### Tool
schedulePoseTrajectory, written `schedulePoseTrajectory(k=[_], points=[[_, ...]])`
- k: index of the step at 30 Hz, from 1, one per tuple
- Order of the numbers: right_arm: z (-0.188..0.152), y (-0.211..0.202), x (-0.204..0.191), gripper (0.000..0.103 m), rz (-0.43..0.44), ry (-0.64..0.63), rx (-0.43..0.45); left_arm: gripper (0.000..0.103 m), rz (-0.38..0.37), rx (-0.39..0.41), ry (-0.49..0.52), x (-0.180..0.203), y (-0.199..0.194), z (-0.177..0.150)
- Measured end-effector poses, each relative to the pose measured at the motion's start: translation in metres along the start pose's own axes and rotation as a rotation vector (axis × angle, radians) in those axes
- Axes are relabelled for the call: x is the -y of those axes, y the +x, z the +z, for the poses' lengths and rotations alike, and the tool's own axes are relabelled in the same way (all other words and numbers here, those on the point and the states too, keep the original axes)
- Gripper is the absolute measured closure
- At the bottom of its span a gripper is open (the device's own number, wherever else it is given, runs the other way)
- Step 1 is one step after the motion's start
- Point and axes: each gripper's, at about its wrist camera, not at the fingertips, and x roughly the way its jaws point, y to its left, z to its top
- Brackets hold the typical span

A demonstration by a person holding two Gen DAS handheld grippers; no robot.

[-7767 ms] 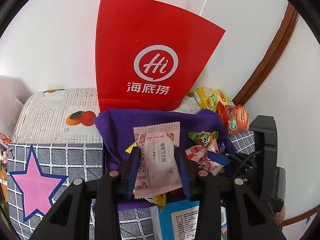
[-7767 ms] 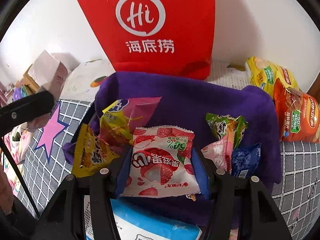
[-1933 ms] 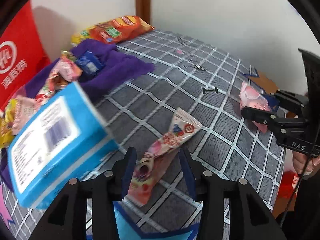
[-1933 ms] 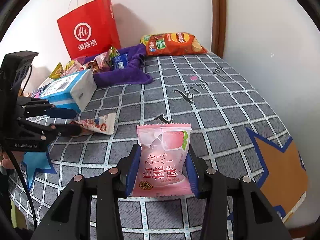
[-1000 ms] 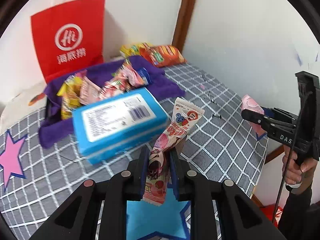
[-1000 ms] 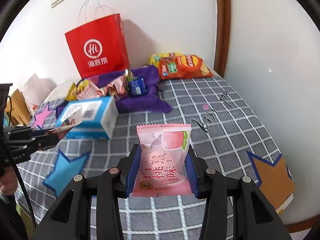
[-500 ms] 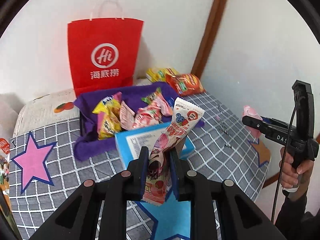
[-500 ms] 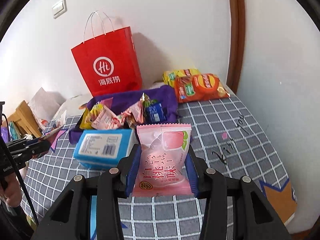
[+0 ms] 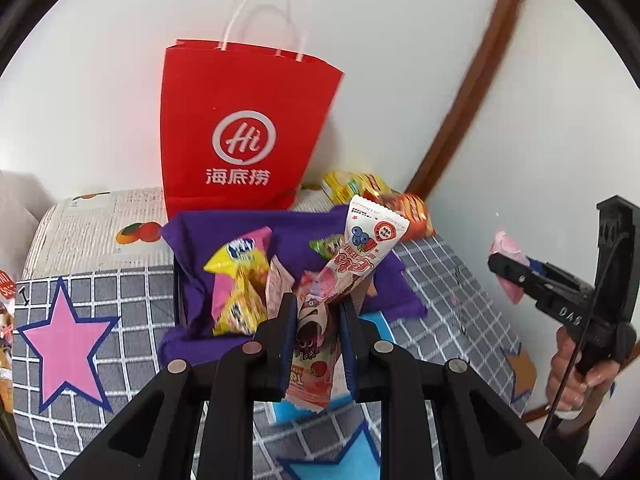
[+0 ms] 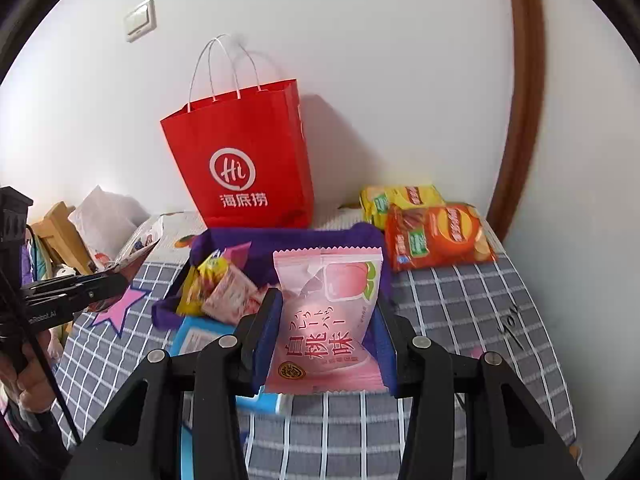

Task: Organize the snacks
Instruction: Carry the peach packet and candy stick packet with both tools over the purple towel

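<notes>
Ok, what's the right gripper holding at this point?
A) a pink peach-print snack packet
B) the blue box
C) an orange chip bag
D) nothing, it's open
A: in the right wrist view the right gripper is shut on the pink peach-print packet, pinched between both fingers, while the orange chip bag lies on the checked cloth by the wall.

White walls (image 10: 400, 60) with a light switch (image 10: 139, 20), brown wooden trim (image 10: 520, 100) in the corner.
</notes>
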Motion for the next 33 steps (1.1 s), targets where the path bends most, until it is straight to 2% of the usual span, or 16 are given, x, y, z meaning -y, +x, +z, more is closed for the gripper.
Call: schedulePoseTrajectory(k=[8,14,19,25,33], points=[[0.048,0.05,-0.005,0.059,0.042,0.023,-0.048,0.083,0.04,0.022,-0.075,-0.017,0.017,0.038],[0.069,0.083,-0.007,0.059,0.049,0.016,-0.065,0.083,0.069,-0.02,-0.138,-0.037,0.043,0.052],[0.069,0.114,0.001,0.059,0.065,0.048,-0.089,0.083,0.104,-0.034,-0.173,-0.052,0.064,0.052],[0.056,0.162,0.018,0.059,0.029,0.062,-0.201,0.083,0.103,-0.078,-0.204,-0.07,0.084,0.049],[0.043,0.194,0.036,0.059,-0.005,0.106,-0.303,0.083,0.147,-0.134,-0.281,-0.097,0.104,0.044]])
